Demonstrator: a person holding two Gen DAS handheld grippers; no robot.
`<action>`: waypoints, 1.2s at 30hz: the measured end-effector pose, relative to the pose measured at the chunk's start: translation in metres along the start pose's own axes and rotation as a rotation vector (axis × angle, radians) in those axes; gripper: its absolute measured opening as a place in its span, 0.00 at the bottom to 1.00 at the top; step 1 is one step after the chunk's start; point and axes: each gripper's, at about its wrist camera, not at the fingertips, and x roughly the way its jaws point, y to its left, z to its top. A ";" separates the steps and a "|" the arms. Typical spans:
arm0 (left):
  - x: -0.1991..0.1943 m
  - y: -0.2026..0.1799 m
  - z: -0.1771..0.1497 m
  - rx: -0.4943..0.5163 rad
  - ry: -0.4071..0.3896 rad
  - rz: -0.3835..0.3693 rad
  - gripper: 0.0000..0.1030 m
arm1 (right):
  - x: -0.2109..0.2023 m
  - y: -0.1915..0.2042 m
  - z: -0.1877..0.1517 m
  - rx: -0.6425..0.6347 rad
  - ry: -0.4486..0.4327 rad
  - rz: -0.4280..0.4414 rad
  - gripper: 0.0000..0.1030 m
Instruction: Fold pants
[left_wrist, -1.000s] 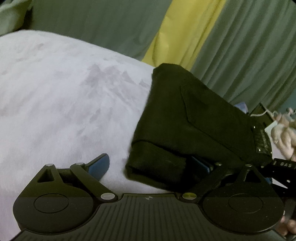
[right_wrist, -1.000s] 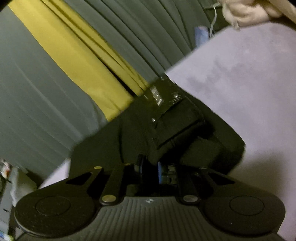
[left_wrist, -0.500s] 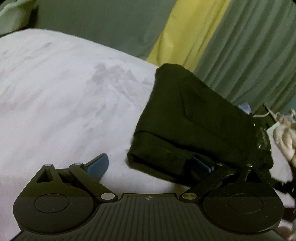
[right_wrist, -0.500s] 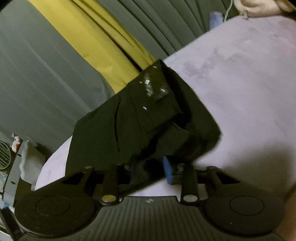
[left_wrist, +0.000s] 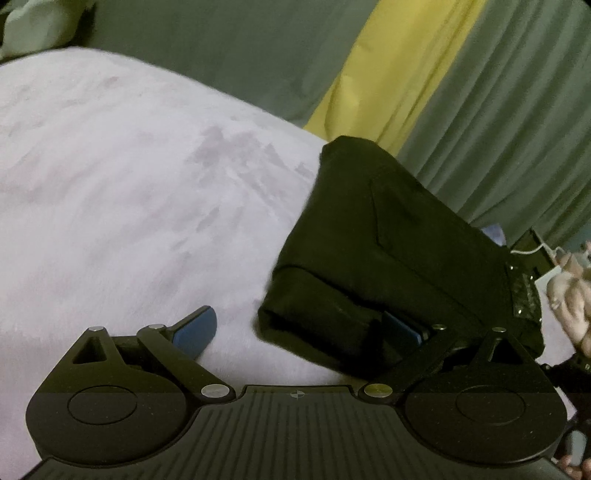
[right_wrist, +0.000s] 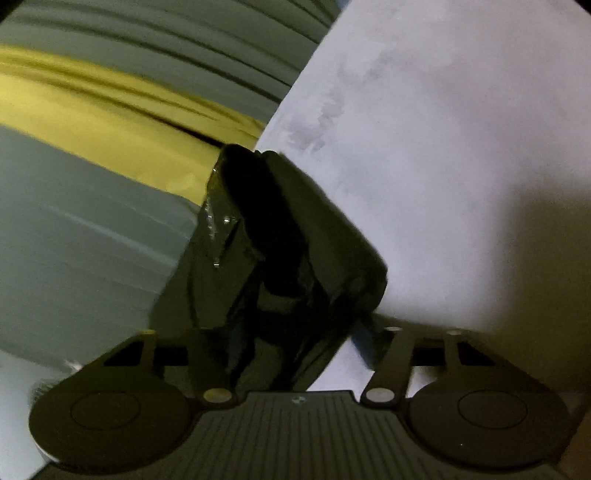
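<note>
The black pants (left_wrist: 399, 251) lie folded into a thick bundle on the pale lilac bed cover (left_wrist: 129, 192), near its far edge. My left gripper (left_wrist: 299, 328) is open wide: its left blue pad (left_wrist: 195, 328) rests on bare cover, its right pad (left_wrist: 402, 326) is tucked against the bundle's near edge. In the right wrist view the pants (right_wrist: 280, 258) stand right in front of my right gripper (right_wrist: 295, 347). Its jaws are spread, the left finger is hidden behind the cloth and the right fingertip (right_wrist: 364, 341) shows beside it.
Grey-green and yellow curtains (left_wrist: 399, 62) hang just behind the bed. A person's hand (left_wrist: 569, 295) and a white cable are at the right edge of the left wrist view. The cover (right_wrist: 443, 147) stretches wide to the right in the right wrist view.
My right gripper has opened from its shut hold on the pants and has swung and rolled round them. My left gripper stayed open and shifted only slightly.
</note>
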 end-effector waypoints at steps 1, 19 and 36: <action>0.000 -0.001 0.000 0.008 -0.008 -0.006 0.97 | 0.001 0.002 0.000 -0.022 -0.010 -0.007 0.44; 0.010 -0.017 0.000 0.064 -0.038 0.028 0.99 | -0.021 0.018 0.000 -0.232 -0.106 -0.169 0.50; 0.030 -0.020 0.007 0.125 -0.048 0.139 1.00 | -0.004 0.118 -0.046 -0.822 -0.217 -0.242 0.54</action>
